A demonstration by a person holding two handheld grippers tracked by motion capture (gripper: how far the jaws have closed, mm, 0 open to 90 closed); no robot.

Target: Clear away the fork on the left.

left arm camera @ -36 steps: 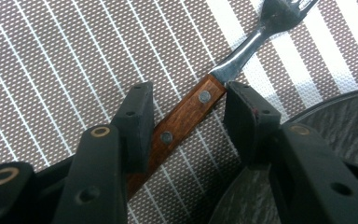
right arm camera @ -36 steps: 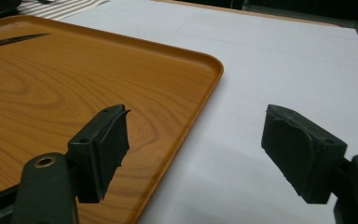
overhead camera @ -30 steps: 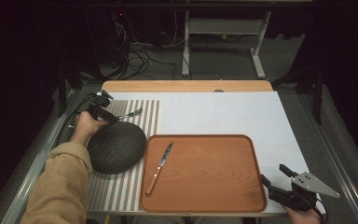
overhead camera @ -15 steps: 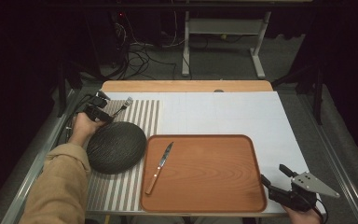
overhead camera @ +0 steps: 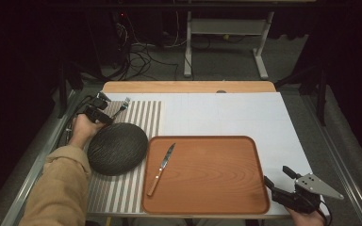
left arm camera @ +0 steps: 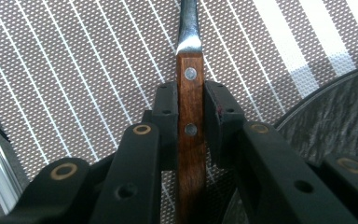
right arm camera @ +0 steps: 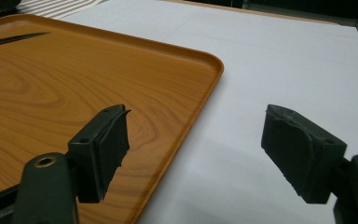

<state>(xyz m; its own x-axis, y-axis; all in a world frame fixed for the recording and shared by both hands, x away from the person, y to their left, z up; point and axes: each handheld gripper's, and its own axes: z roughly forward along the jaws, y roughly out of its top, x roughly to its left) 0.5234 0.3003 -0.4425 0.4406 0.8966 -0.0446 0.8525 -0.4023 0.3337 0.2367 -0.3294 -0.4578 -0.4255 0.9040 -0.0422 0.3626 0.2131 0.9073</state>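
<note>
- Since a second ago the left tool (overhead camera: 107,104) barely shifted, but its jaws have just been closing in on the fork (overhead camera: 121,108), and the handle now sits between them.
- Left gripper view: both pads press on the fork's wooden handle (left arm camera: 189,116), pinching it just behind the metal neck.
- Fork lies on the striped mat (overhead camera: 143,113) at the far left of the tabletop (overhead camera: 226,113), just beyond the dark bowl (overhead camera: 117,148).
- Right tool (overhead camera: 275,181) sits near the front right corner, jaws spread wide with nothing between them, just beside the wooden tray (overhead camera: 207,186).
- Knife (overhead camera: 161,168) lies on the tray's left side.
</note>
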